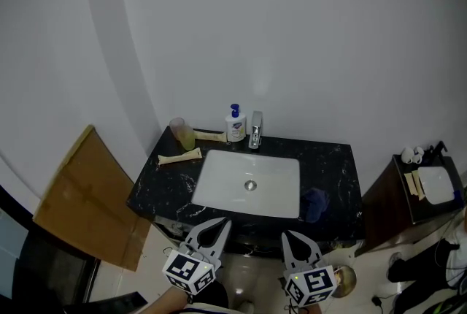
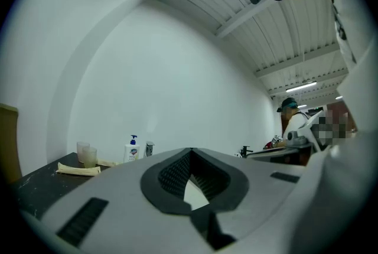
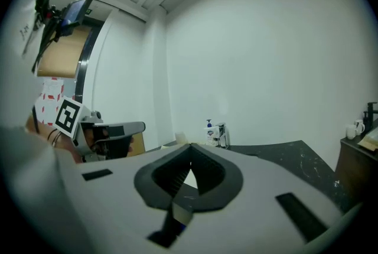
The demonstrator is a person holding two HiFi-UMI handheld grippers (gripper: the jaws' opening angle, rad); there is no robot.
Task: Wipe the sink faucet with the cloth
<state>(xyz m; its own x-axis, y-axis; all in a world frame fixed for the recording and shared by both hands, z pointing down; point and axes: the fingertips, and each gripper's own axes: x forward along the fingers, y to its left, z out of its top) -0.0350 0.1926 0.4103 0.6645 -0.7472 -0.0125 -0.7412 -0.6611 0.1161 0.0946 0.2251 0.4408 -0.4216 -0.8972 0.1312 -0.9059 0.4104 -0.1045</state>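
The left hand-held gripper [image 1: 223, 222] and the right hand-held gripper [image 1: 287, 235] are at the near edge of the counter [image 1: 332, 166]. Each has its jaws pressed together with nothing between them. The blue cloth [image 1: 315, 203] lies on the counter just right of the sink [image 1: 219, 192], beyond the right one. The faucet [image 1: 255, 130] stands at the sink's far edge, with a soap bottle [image 1: 235, 124] just to its left and a cup [image 1: 181, 133] further left.

The countertop [image 1: 332, 163] is glossy black stone with white veins, and the sink [image 1: 219, 181] is smooth, shiny white ceramic. The faucet [image 1: 255, 130] gleams like polished metal. The cloth [image 1: 315, 203] looks like soft dark blue fabric. The soap bottle [image 1: 235, 124] is white plastic, and the board [image 1: 80, 196] is matt brown cardboard.
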